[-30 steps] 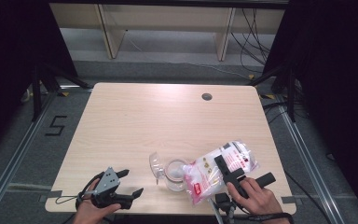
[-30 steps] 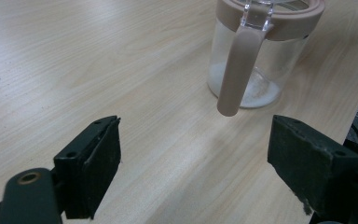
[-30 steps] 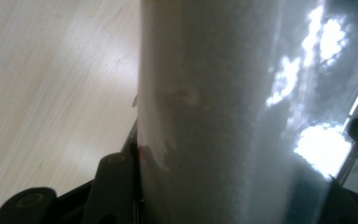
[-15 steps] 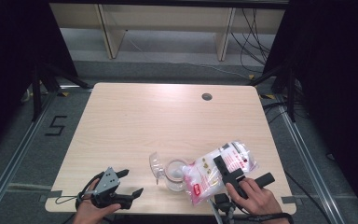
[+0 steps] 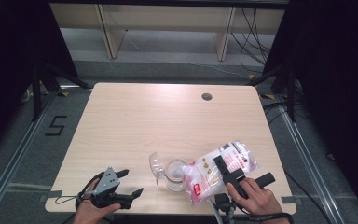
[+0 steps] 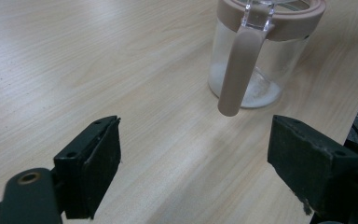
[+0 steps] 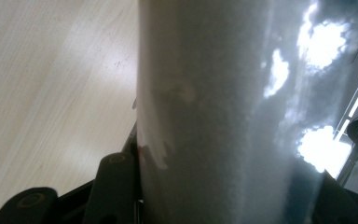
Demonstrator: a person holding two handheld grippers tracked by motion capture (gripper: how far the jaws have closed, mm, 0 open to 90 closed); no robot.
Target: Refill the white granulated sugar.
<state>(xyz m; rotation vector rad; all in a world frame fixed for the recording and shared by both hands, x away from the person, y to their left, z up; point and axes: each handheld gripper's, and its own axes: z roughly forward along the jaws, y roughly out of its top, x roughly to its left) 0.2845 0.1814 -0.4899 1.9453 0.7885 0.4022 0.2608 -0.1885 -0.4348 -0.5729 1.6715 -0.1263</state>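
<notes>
Nothing has moved since a second ago. The right gripper [image 5: 226, 169] squeezes the bag [image 5: 216, 169], tipped over the jar [image 5: 175, 173]. A little powder is in; most is left. The left gripper [image 5: 126, 182] waits open.

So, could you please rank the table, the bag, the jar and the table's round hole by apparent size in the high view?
1. Table
2. Bag
3. Jar, partly hidden under the bag's mouth
4. Hole
</notes>
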